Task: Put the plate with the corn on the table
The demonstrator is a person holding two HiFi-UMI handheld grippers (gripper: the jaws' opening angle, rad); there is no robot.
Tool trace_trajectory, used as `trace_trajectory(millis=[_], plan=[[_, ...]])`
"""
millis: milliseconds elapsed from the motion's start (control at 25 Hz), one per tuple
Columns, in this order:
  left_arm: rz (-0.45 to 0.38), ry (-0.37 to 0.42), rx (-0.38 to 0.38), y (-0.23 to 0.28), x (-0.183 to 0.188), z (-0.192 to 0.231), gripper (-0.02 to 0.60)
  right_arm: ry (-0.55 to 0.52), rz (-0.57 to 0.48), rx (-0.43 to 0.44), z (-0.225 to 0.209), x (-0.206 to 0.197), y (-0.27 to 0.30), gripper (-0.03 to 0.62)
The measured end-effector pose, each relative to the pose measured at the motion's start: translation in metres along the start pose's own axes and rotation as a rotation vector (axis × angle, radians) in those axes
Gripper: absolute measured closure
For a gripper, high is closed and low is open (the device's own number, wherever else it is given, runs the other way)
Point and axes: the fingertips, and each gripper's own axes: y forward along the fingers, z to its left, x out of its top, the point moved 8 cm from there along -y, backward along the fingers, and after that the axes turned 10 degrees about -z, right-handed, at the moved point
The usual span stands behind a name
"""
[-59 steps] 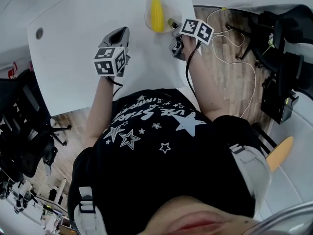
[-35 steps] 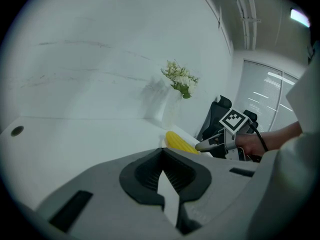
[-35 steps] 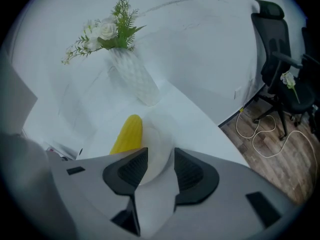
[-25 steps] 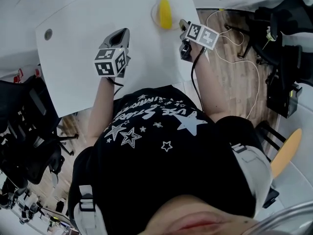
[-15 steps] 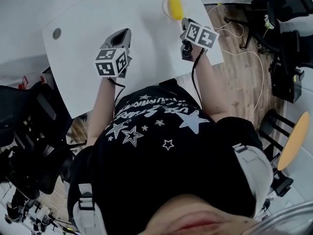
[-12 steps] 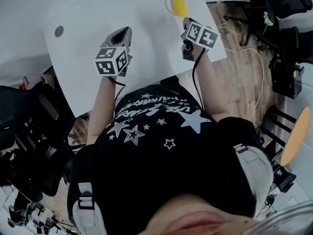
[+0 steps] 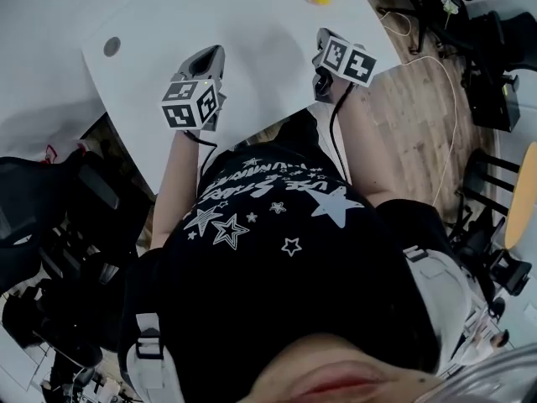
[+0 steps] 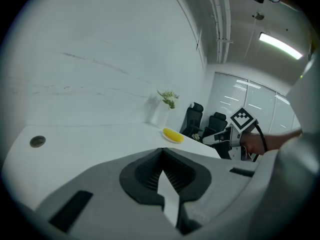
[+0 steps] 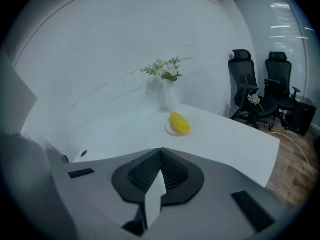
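— So, where's the plate with the corn?

— Your plate [image 9: 171,130] lies flat on the white counter [image 7: 252,74], with the yellow corn [image 9: 180,122] resting on it. From your head it sits at the far edge of the view, ahead of your right tool [image 9: 160,151] and well apart from it.

— And my tools?

— Your right tool is clenched, its jaws together on nothing. Your left tool [image 8: 161,151] is the same, pads pressed together and empty. You hold both over the near part of the counter (the left one farther from the plate). I cannot tell whether either touches the top.

— What stands around the plate?

— Behind it is a vase [image 9: 167,96] of pale flowers, close to the wall [image 9: 100,59]. It is near the plate but apart from it. Off to your right, past the counter's edge, two black office chairs [image 9: 243,79] stand on the wood floor [image 7: 411,133]. Far to your left, a round hole [image 7: 112,46] is set in the counter top.

— What lies between my right tool and the plate?

— White counter surface runs from the jaws up to the plate's rim.
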Motion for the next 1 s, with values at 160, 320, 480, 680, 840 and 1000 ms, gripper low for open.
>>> trace_trajectory(millis=[160,320,480,680,840,1000], plan=[[0.008,0.01,-0.052,-0.032,-0.008,0.013,0.577,0.028,-0.024,-0.009,0.028,-0.026,-0.033,0.588],[0.024,-0.007,-0.092,-0.045,-0.017,0.021,0.577,0.077,-0.026,-0.036,0.035,-0.048,-0.067,0.588],[0.043,-0.006,-0.131,-0.045,-0.021,0.014,0.577,0.072,-0.027,-0.054,0.031,-0.053,-0.089,0.588],[0.054,0.043,-0.176,-0.034,-0.022,-0.007,0.577,0.095,-0.033,-0.076,0.017,-0.052,-0.091,0.588],[0.067,0.059,-0.201,-0.031,-0.024,-0.016,0.577,0.093,-0.035,-0.062,0.024,-0.057,-0.092,0.588],[0.082,0.058,-0.218,-0.035,-0.028,-0.034,0.577,0.091,-0.027,-0.044,0.023,-0.067,-0.108,0.588]])
